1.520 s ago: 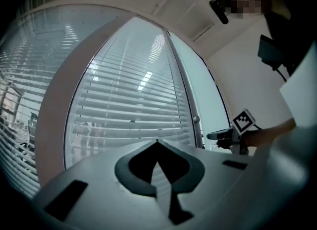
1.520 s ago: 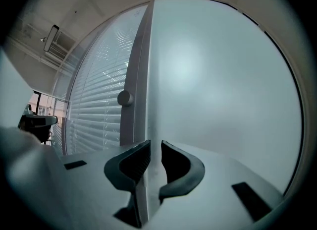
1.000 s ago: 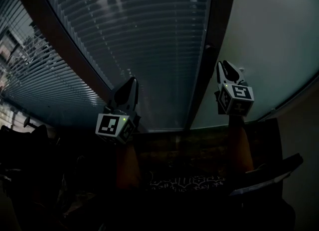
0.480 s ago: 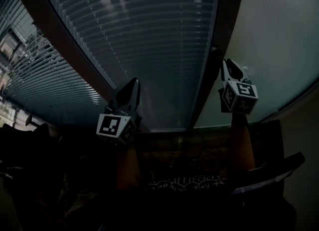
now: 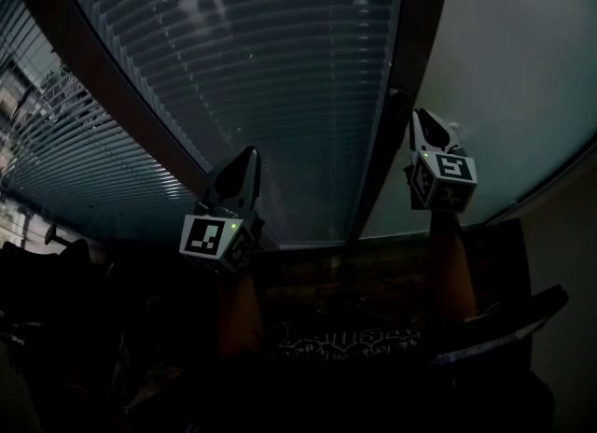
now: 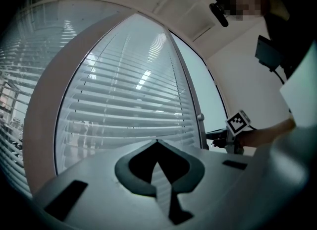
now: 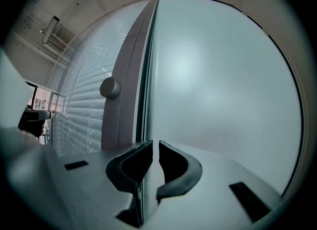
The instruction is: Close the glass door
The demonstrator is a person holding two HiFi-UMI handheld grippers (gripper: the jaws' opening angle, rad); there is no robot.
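The glass door (image 5: 270,86), with slatted blinds behind its pane, fills the upper head view; its dark frame post (image 5: 396,114) runs down the middle right. A round knob (image 7: 110,87) sits on that post and shows small in the left gripper view as the knob (image 6: 200,117). My right gripper (image 5: 424,123) is raised just right of the post, in front of the frosted panel (image 5: 508,67); its jaws are shut on nothing, tips (image 7: 155,143) near the frame edge. My left gripper (image 5: 246,157) points at the blinds pane, shut and empty (image 6: 157,143).
Dark floor lies below the door, with a patterned mat (image 5: 345,340) between my arms. Dim, unclear objects stand at the lower left (image 5: 56,263) and a dark ledge at the lower right (image 5: 504,319). Another blinds-covered window (image 5: 65,151) runs off to the left.
The right gripper has drifted a little up and stays beside the frame post. The left gripper has held its place. Both stay shut.
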